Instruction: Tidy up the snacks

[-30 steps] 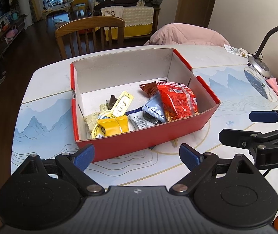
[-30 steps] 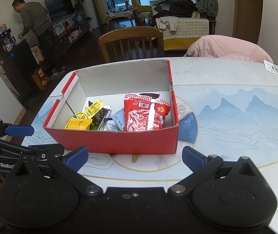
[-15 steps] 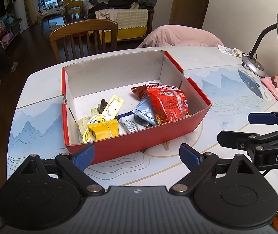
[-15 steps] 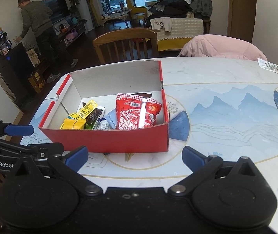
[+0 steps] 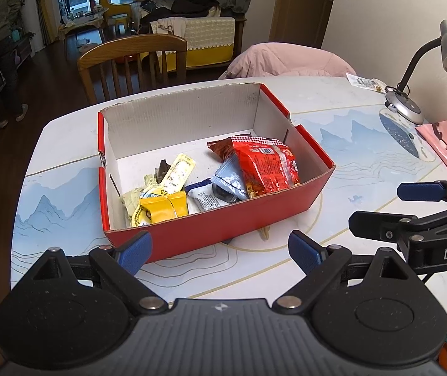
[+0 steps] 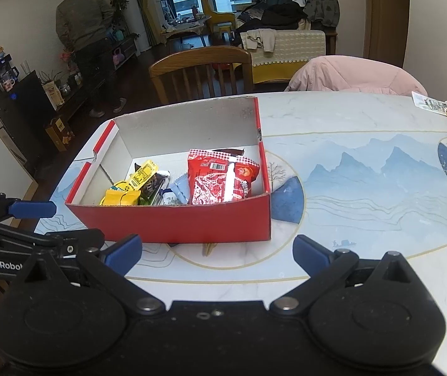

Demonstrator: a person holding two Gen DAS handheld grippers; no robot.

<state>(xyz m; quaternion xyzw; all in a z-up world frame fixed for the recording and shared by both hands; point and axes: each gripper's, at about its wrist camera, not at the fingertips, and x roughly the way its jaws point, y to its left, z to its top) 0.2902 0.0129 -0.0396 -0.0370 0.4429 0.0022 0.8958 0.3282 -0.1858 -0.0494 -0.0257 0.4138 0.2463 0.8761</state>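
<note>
We find a white table [image 5: 192,282] printed with blue mountain scenery, and on it a red cardboard box [image 5: 223,228] with a white interior, open at the top. All the snacks we can see lie inside this box, gathered along its near wall. The largest is a red snack bag [image 5: 267,166], at the right end of the box. Beside it lies a pale blue packet [image 5: 229,178] on a white-and-blue packet [image 5: 203,199], then a yellow packet [image 5: 160,208] at the left, with a long yellow stick pack [image 5: 178,169] tilted above it.

The left gripper [image 5: 220,250] hovers at the near side of the box, its blue-padded jaws wide apart and holding nothing. The right gripper [image 6: 217,249] hovers likewise at the near side, jaws also spread and empty. Neither touches the box. Each shows at the edge of the other's view.

A wooden chair [image 6: 201,69] stands behind the table, and a desk lamp [image 5: 427,72] sits at its right edge.
</note>
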